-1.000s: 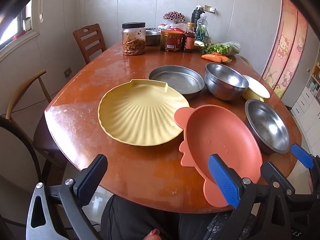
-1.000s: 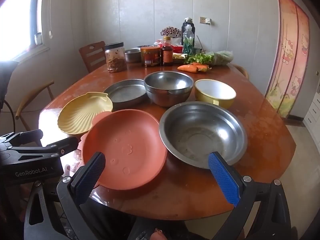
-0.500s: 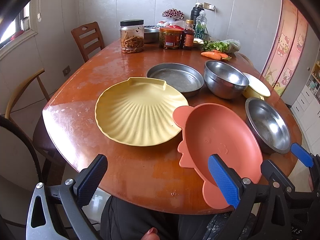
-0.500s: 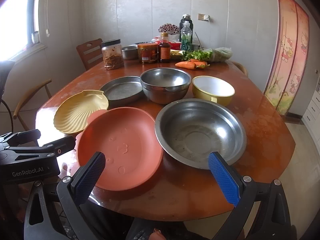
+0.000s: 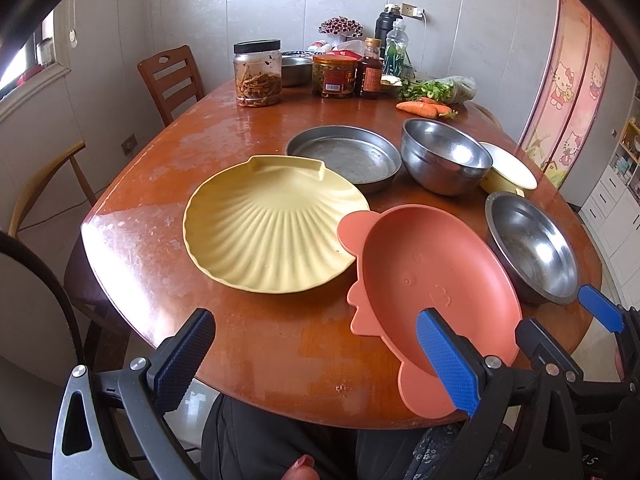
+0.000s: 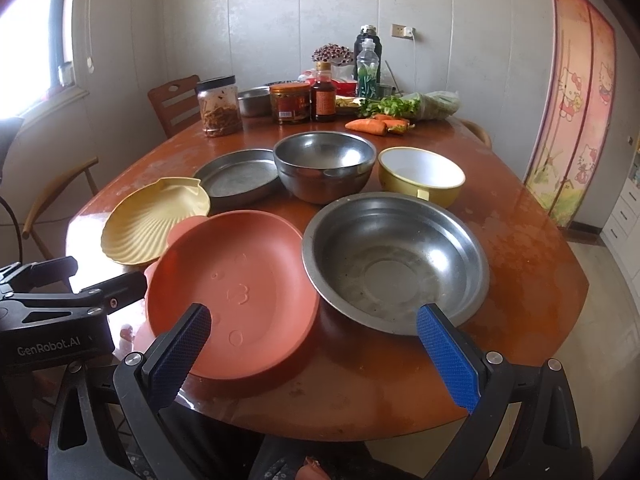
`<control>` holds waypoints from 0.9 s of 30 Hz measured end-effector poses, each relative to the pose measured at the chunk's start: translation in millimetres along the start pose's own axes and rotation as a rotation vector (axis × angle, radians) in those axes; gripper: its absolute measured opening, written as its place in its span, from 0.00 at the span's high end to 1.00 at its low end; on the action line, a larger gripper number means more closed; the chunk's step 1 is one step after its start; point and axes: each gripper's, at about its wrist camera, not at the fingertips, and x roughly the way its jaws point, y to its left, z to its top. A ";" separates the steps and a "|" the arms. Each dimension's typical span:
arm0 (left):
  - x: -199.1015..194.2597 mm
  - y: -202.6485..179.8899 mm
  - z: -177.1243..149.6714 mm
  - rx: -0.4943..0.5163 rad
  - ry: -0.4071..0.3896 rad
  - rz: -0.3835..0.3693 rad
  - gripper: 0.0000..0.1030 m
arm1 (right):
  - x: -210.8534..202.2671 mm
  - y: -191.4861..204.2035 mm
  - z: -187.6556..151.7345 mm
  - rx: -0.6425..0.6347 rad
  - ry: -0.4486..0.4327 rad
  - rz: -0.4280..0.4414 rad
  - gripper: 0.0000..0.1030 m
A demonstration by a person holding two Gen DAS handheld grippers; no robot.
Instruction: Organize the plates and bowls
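A yellow shell-shaped plate (image 5: pixel 272 224) (image 6: pixel 154 216) lies on the brown table (image 5: pixel 168 168). An orange plate (image 5: pixel 436 272) (image 6: pixel 236 288) overlaps its right edge. Behind stand a flat steel pan (image 5: pixel 344 156) (image 6: pixel 236 176), a deep steel bowl (image 5: pixel 444 156) (image 6: pixel 324 164) and a yellow bowl (image 5: pixel 508 172) (image 6: pixel 420 174). A wide steel bowl (image 5: pixel 532 248) (image 6: pixel 396 260) sits beside the orange plate. My left gripper (image 5: pixel 316 360) is open and empty at the table's near edge. My right gripper (image 6: pixel 312 356) is open and empty, in front of the orange plate and wide bowl.
Jars (image 5: pixel 258 74), bottles (image 5: pixel 370 68), greens (image 5: pixel 436 90) and carrots (image 5: pixel 422 108) stand at the table's far end. A wooden chair (image 5: pixel 172 80) is at the far left. A white cabinet (image 5: pixel 612 208) is on the right.
Both grippers have risen and drawn back a little, so the table sits slightly lower and farther in both views. No dish has moved.
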 end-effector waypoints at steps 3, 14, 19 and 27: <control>-1.7 -0.9 0.0 0.002 -0.004 -0.005 0.02 | 0.3 0.0 0.1 0.000 0.000 -0.002 0.00; -3.2 -1.2 1.8 -0.002 -0.005 -0.004 0.02 | 0.3 1.2 0.8 -0.003 0.003 0.004 0.00; -3.1 -1.1 2.1 -0.002 -0.003 -0.003 0.02 | 0.4 0.6 0.8 -0.003 0.002 0.005 0.00; -4.2 -0.4 2.2 -0.006 -0.004 -0.006 0.02 | -0.1 1.4 0.3 -0.009 -0.002 0.011 0.00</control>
